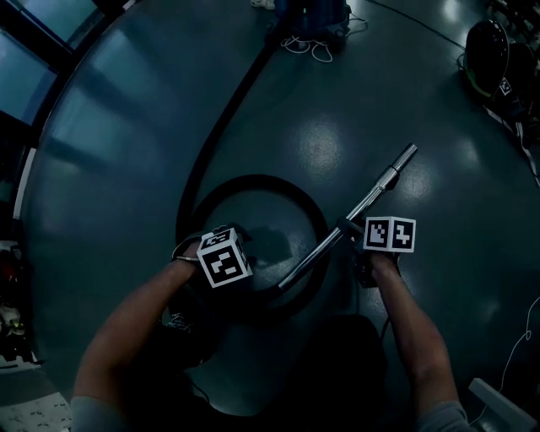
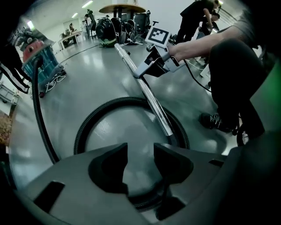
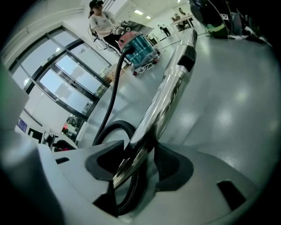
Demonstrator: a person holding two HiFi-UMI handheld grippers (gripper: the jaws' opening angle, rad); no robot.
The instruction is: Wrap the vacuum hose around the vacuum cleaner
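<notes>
Right gripper [image 3: 139, 149] is clamped on the shiny chrome metal wand [image 3: 169, 88]. My left gripper [image 2: 140, 154] pinches the black ribbed vacuum hose [image 2: 127, 101] deep in its jaws, tips apart. Hose loops on the grey floor [image 1: 110, 169] and trails to the blue canister vacuum cleaner [image 3: 141, 47], well apart from me.

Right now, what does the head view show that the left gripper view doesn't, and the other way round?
Head view only: the marker cube on top of the left tongs and the left forearm behind it.
Left gripper view only: the left tongs' jaws, apart at the tips with a stretch of hose low between them, plus a bystander and a round table across the room.
Both: the hose looped on the floor and running to the vacuum cleaner, the metal wand crossing the loop, and the right tongs clamped on it.
</notes>
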